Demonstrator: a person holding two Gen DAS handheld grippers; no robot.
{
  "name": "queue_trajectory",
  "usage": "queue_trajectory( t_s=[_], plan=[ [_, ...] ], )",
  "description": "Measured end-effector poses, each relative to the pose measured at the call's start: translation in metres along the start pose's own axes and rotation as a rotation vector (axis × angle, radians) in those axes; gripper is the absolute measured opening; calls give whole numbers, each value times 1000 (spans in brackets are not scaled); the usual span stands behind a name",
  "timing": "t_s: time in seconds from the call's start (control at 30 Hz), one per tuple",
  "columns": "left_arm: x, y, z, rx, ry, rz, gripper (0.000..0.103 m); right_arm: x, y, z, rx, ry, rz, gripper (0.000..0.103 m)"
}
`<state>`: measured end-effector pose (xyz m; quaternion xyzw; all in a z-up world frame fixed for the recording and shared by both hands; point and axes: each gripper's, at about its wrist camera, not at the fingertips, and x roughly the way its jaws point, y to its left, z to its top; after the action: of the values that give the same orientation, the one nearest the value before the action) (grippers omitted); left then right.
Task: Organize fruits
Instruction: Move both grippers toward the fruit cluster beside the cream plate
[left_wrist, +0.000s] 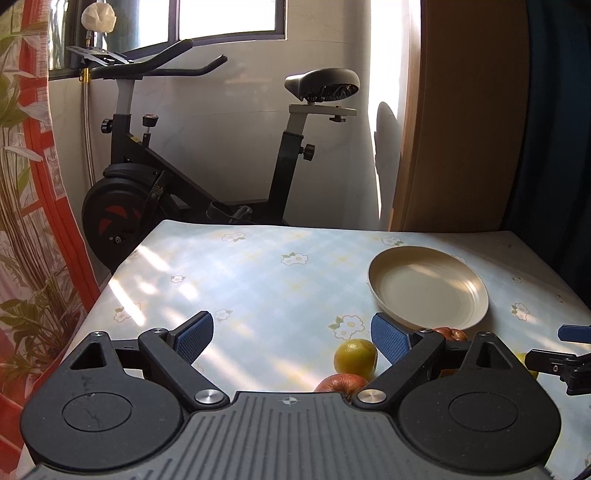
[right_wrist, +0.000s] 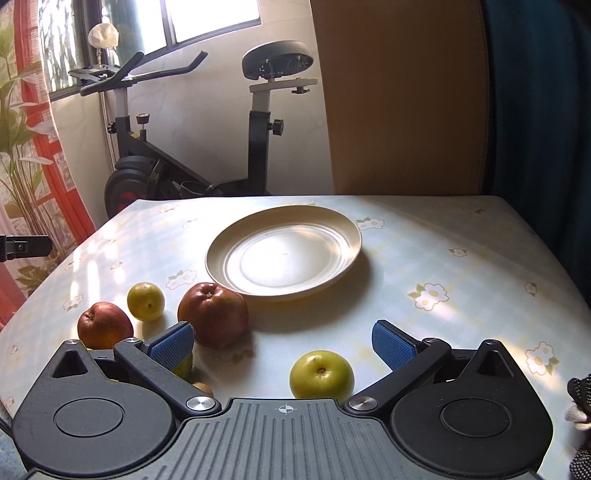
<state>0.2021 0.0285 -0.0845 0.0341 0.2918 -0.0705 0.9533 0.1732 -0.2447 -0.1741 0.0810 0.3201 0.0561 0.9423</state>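
An empty cream plate (right_wrist: 282, 254) sits mid-table; it also shows in the left wrist view (left_wrist: 428, 286). In the right wrist view a large red apple (right_wrist: 213, 314) lies just in front of the plate, a small yellow-green fruit (right_wrist: 145, 301) and a smaller red apple (right_wrist: 104, 325) to its left. A yellow-green apple (right_wrist: 321, 373) lies between my right gripper's open fingers; my right gripper (right_wrist: 282, 345) is open and empty. My left gripper (left_wrist: 291, 336) is open and empty, with a yellow-green fruit (left_wrist: 355, 356) and a red apple (left_wrist: 341, 382) near its right finger.
The table (left_wrist: 240, 280) has a floral cloth. An exercise bike (left_wrist: 177, 177) stands behind its far edge, a red patterned curtain (left_wrist: 29, 221) at the left and a wooden panel (right_wrist: 402, 96) at the back right. Another fruit (right_wrist: 184, 365) is partly hidden behind the right gripper's left finger.
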Motion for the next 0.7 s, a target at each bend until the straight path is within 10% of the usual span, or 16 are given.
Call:
queue_trajectory(
  t_s=[0.3, 0.37, 0.7],
  plan=[
    [13, 2, 12, 13, 22, 25, 92, -4, 3, -4, -61, 32, 9, 74],
    [13, -3, 11, 34, 16, 50, 92, -3, 2, -7, -68, 60, 24, 55],
    [9, -17, -1, 88, 6, 4, 91, 1, 8, -20, -90, 161, 87, 40]
  ],
)
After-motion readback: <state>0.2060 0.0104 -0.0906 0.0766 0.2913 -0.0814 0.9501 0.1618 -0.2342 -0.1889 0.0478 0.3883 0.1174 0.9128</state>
